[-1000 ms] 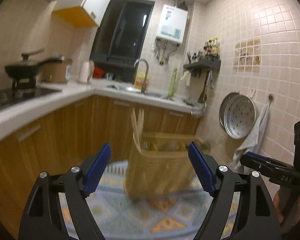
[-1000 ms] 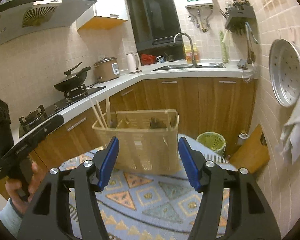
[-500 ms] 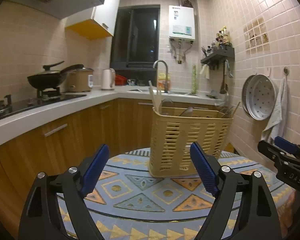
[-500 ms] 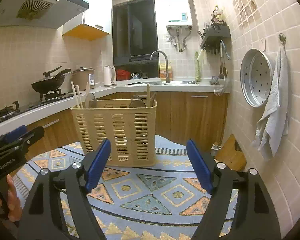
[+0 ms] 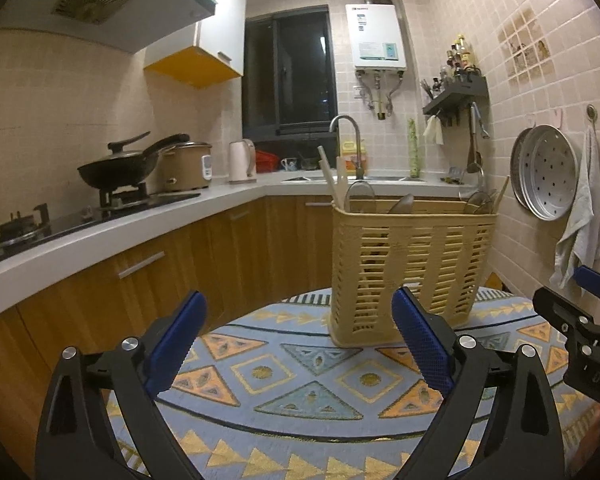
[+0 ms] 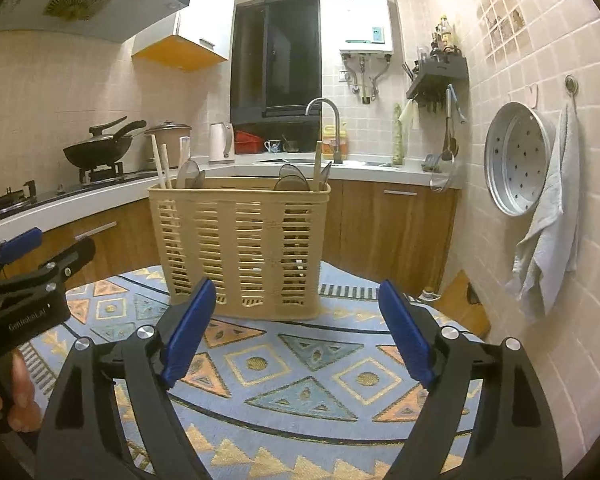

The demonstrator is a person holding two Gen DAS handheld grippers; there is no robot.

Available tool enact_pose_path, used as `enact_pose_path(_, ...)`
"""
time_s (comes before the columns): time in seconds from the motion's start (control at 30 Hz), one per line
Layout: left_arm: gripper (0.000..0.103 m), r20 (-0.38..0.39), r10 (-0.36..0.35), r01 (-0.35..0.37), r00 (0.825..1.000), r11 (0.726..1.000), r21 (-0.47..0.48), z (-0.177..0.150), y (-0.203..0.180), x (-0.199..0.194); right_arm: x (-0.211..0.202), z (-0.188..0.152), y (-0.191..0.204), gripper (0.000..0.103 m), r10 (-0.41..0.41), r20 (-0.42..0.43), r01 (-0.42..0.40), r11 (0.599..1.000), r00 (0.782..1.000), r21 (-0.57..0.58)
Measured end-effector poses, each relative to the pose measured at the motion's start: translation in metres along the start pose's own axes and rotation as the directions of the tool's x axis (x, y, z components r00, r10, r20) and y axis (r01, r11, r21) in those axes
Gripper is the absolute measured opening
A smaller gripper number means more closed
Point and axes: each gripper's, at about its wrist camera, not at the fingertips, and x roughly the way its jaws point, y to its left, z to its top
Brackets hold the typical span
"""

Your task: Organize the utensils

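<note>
**Both grippers open before the utensil basket**

From the left wrist view, we see our left gripper (image 5: 298, 344) with its blue pads spread wide and nothing between them; its jaws have just been opening. Ahead, the slatted beige utensil basket (image 5: 410, 268) stands upright on the patterned table (image 5: 260, 380), toward its far edge and right of centre. Chopsticks (image 5: 332, 178) lean out of its left end, and a spoon (image 5: 400, 204) and mesh skimmers poke above the rim. The right gripper (image 5: 572, 312) enters at the right edge of the frame.

From the right wrist view, our right gripper (image 6: 296, 330) is likewise wide apart and empty, its jaws having just been opening too. The basket (image 6: 240, 240) sits near the table's far edge, left of centre, apart from the pads. Chopsticks (image 6: 160, 168) stand at its left end and a wooden handle (image 6: 318, 166) at its right. The left gripper (image 6: 32, 276) shows at the left, held by a hand (image 6: 8, 400).

We judge the basket light, stiff plastic, likely to tip or slide if an utensil snags on its slats. The chopsticks and handles look thin, rigid and somewhat slippery; we would pinch each on the shaft above the rim and lift straight up. The mesh skimmers may bend, so their handles are the safer hold.
</note>
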Motion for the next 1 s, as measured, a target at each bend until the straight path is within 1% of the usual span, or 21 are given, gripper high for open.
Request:
enact_pose_path(0.37, 0.094, -0.010, 0.006, -0.006, 1.000, 1.000, 0.002, -0.0016, 0.0004, 0.0024, 0.0015, 0.0007, -0.0008, 0.080, -0.005, -0.013, 0.005, 1.000, 1.000, 0.008)
enact_pose_path(0.6, 0.095, -0.011, 0.007, -0.007, 1.000, 1.000, 0.003, -0.0018, 0.0001, 0.0019, 0.0024, 0.0008, -0.0030, 0.082, -0.004, -0.019, 0.004, 1.000, 1.000, 0.016)
enact_pose_path(1.0, 0.095, -0.011, 0.005, -0.005, 1.000, 1.000, 0.006, -0.0021, 0.0000, 0.0028, 0.0031, 0.0011, -0.0042, 0.083, -0.003, -0.023, 0.004, 1.000, 1.000, 0.020)
